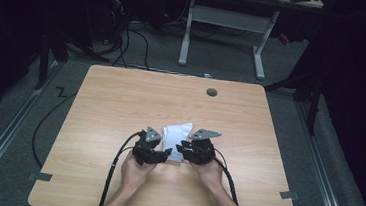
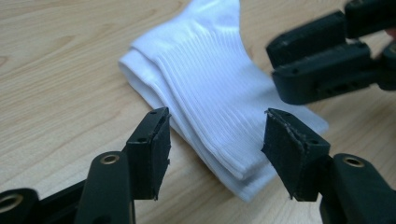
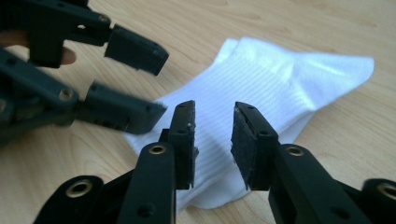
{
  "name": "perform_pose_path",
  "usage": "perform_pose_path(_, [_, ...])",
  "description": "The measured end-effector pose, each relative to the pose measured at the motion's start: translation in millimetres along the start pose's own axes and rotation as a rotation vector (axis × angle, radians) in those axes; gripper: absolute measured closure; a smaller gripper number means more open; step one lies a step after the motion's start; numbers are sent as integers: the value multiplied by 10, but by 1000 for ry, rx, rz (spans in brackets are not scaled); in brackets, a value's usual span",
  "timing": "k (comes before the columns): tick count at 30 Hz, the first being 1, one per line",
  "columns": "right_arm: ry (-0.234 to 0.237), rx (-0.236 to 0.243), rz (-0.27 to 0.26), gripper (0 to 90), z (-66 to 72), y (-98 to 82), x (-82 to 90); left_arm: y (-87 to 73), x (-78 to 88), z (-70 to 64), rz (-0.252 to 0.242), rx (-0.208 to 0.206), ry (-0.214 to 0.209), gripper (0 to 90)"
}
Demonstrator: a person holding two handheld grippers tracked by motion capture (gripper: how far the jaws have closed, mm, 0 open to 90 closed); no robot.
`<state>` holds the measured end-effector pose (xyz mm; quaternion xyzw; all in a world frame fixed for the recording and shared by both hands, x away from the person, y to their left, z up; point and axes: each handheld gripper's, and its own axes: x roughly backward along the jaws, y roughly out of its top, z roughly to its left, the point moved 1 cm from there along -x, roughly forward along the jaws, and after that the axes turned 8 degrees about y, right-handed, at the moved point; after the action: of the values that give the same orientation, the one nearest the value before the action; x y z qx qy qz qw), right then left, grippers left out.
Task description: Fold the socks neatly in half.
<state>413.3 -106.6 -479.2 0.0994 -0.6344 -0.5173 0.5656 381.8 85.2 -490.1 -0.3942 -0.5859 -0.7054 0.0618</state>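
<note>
The white socks point(image 1: 176, 139) lie flat on the worktop point(image 1: 121, 102), near its front edge and between our two hands, one sock stacked on the other with their ribbed cuffs lined up toward us. To our eye the pairing and stacking look done, while any fold or roll of the stack is still ahead of us. Our left claw point(image 2: 217, 154) is spread wide around the near cuff corner, pads clear of the cloth. Our right claw point(image 3: 214, 140) stands partly parted just over the cuff end and pinches nothing. Neither claw has a hold yet.
</note>
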Motion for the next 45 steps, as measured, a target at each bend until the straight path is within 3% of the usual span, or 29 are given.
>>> perform_pose_path(8, [-10, -2, 27, 626, 29, -14, -100, -59, 75, 60, -9, 21, -24, 416])
perform_pose_path(10, [-14, 1, 45, 609, 38, -73, -150, 10, 109, 113, -38, 16, -2, 426])
perform_pose_path(14, [-9, -5, 41, 595, 36, -139, -163, 107, 62, 188, -39, 32, 1, 431])
perform_pose_path(21, [-45, 44, 46, 587, 99, -197, -135, 443, -325, 406, 66, 97, -17, 419])
perform_pose_path(25, [-57, 53, 47, 587, 118, -206, -139, 524, -443, 434, 97, 94, -9, 419])
perform_pose_path(30, [-67, 71, 50, 587, 136, -209, -146, 532, -565, 485, 128, 116, -24, 435])
perform_pose_path(33, [-72, 79, 52, 589, 147, -214, -153, 465, -677, 529, 174, 126, -23, 439])
perform_pose_path(36, [-71, 82, 55, 590, 146, -216, -155, 472, -693, 534, 164, 127, -16, 444])
perform_pose_path(41, [-67, 88, 64, 589, 134, -219, -152, 549, -745, 501, 198, 58, -8, 463])
perform_pose_path(45, [-67, 91, 74, 588, 131, -212, -149, 532, -751, 496, 180, 23, -53, 658])
